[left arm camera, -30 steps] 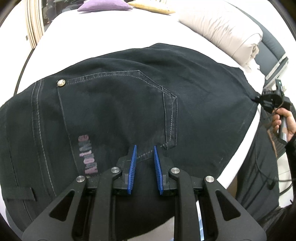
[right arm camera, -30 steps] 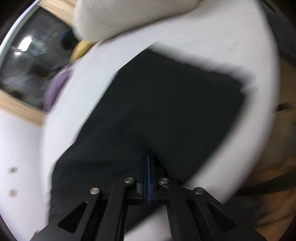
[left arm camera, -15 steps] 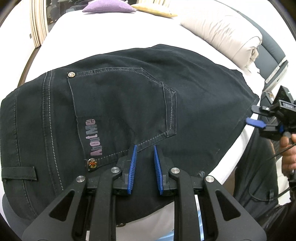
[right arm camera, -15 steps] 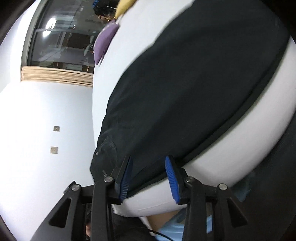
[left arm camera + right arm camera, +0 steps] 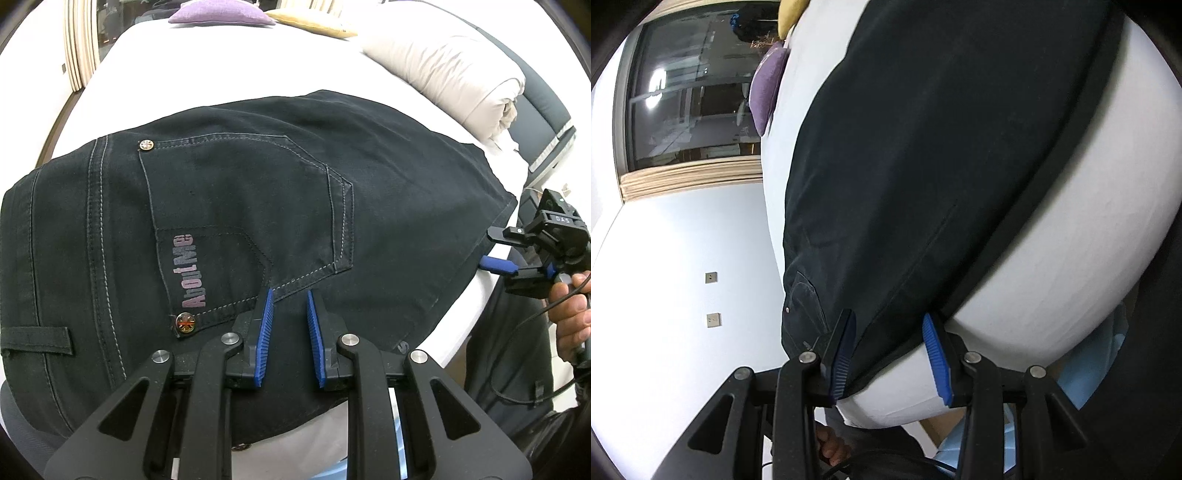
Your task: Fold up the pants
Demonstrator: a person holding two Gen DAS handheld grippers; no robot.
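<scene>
The right gripper (image 5: 890, 350), clamped a second ago, now gapes beside smooth black pants (image 5: 258, 206); left gripper (image 5: 289, 332) narrowly parted.

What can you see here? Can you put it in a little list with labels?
place: a bed with a white sheet
main thing: black pants lying flat on the sheet, back pocket up
pocket: lettering and a round stud at its corner
left gripper: over the pants by the pocket, blue pads slightly apart, nothing pinched
right gripper: jaws open at the bed's edge, near the pants' edge
pillows: purple pillow and yellow pillow at the far end
bedding: rolled beige duvet beside the pants
</scene>
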